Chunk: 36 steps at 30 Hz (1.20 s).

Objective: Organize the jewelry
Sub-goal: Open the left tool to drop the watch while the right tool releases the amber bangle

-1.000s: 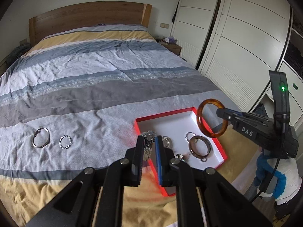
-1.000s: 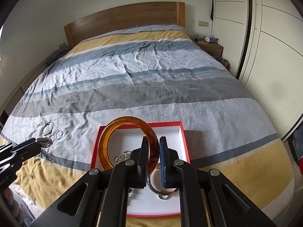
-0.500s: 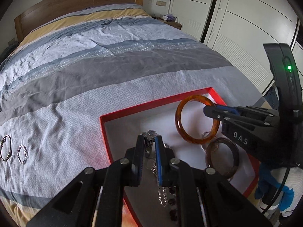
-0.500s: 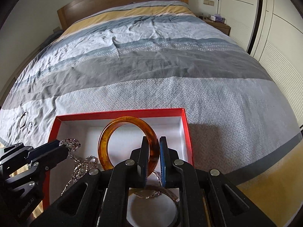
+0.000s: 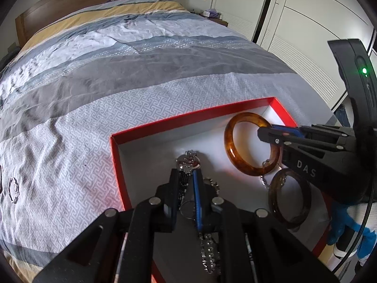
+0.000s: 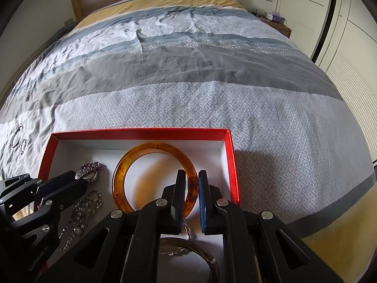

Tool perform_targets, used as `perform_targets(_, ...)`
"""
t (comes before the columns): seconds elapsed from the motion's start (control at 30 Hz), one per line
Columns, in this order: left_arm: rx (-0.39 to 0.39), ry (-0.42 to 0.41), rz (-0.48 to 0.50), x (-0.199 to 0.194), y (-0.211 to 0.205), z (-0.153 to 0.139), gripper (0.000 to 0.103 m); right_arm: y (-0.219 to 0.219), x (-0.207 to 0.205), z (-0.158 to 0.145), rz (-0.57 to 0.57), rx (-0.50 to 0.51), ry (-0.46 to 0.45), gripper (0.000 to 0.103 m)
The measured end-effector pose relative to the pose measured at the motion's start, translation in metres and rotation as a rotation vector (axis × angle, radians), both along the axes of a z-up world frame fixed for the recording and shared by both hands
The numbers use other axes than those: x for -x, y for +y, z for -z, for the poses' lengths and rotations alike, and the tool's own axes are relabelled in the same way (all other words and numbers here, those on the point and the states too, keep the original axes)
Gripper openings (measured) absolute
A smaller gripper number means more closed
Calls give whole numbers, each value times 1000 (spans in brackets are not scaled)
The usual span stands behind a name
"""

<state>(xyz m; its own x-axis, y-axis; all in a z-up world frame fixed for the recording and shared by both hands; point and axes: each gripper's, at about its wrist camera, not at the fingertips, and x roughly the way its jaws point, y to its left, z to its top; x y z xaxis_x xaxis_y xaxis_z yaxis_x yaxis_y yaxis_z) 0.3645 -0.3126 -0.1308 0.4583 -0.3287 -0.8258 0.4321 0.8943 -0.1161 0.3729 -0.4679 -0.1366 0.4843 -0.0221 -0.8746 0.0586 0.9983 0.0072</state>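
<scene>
Over the red box (image 6: 232, 165) on a striped bed (image 6: 188, 75), the right gripper (image 6: 191, 189) pinches an amber bangle (image 6: 154, 176), tilted with its far rim low. The left gripper (image 5: 187, 180) clamps a silver watch (image 5: 188, 162), band trailing back toward the camera.

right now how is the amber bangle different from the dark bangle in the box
The amber bangle is bright translucent orange; the dark bangle is smoky brown. The amber one stands propped on edge with the right gripper around its rim; the dark one lies flat, touched by no gripper. The amber one sits toward the box's far wall, the dark one nearer the camera. Both are plain round bangles inside the red box.
</scene>
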Motion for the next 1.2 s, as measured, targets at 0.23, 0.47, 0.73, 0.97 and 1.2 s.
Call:
perform_targets(0.23,12,25,46,-2,-6,-4,11,-1,0,1,10,31,18,10)
perform_targets(0.47,14,28,97,-6,-12,-2,12,-5,1,2,-1,42,34,10)
perform_targets(0.73,71,40,137,-4,-10,-5,24,-1,5,-2,-5,52,26,27)
perform_targets(0.97,89,46,119,7,0,-8,27,-2,17,-13,-1,39,7,33)
perform_targets(1.2,76,20,37,22,9,1,27,0,31,-17,-21,-11,-36,36)
